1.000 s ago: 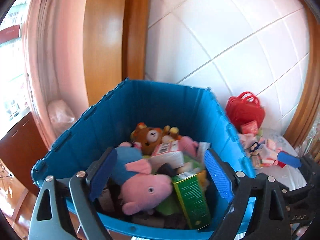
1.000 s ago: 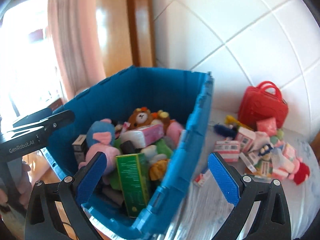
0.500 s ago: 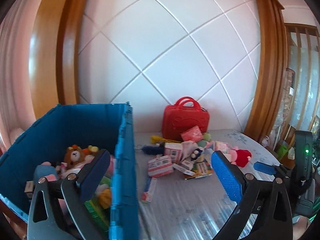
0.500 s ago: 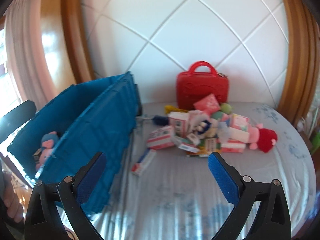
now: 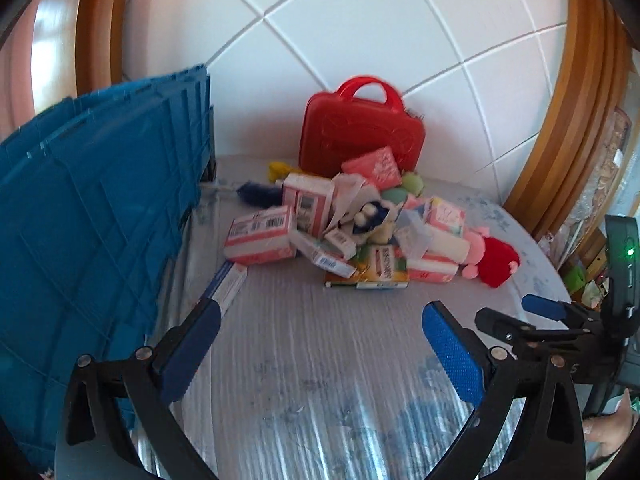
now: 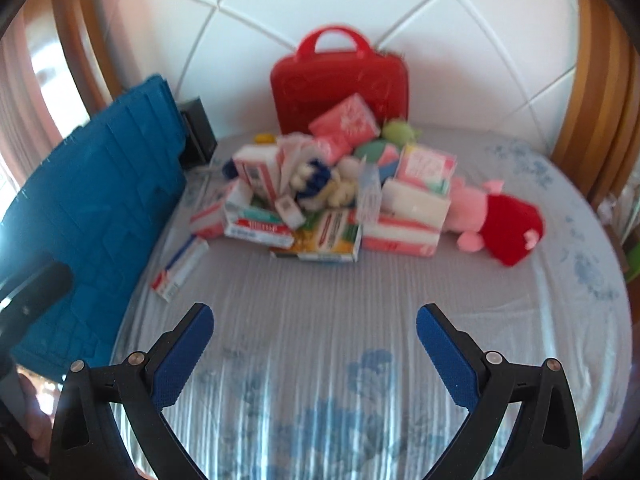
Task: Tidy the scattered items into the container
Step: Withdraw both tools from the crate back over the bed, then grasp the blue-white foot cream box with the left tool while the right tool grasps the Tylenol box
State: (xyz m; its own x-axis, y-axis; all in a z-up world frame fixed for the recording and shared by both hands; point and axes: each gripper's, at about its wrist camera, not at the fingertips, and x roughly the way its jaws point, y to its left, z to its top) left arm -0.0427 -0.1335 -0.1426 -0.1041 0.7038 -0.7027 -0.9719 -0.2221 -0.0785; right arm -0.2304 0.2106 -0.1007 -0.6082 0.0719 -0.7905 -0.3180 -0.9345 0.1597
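Note:
A blue plastic crate [image 5: 92, 216] stands at the left; its outer wall also shows in the right wrist view [image 6: 96, 216]. A pile of small boxes and plush toys [image 5: 352, 232] lies on the table ahead, also in the right wrist view [image 6: 320, 200]. A red case [image 5: 360, 136] leans on the wall behind it. A long white box [image 5: 228, 284] lies alone beside the crate. A pink and red plush [image 6: 500, 228] lies at the pile's right. My left gripper [image 5: 320, 344] is open and empty, short of the pile. My right gripper [image 6: 312, 344] is open and empty too.
The table has a pale striped cloth [image 6: 320, 320] with blue flowers. A white tiled wall [image 5: 360, 32] is behind. Wooden frames [image 5: 560, 120] stand at the right. The right gripper's fingers [image 5: 544, 308] show at the right edge of the left wrist view.
Both grippers have swung right, away from above the crate's inside, and now face the pile on the table. Both stayed open and empty.

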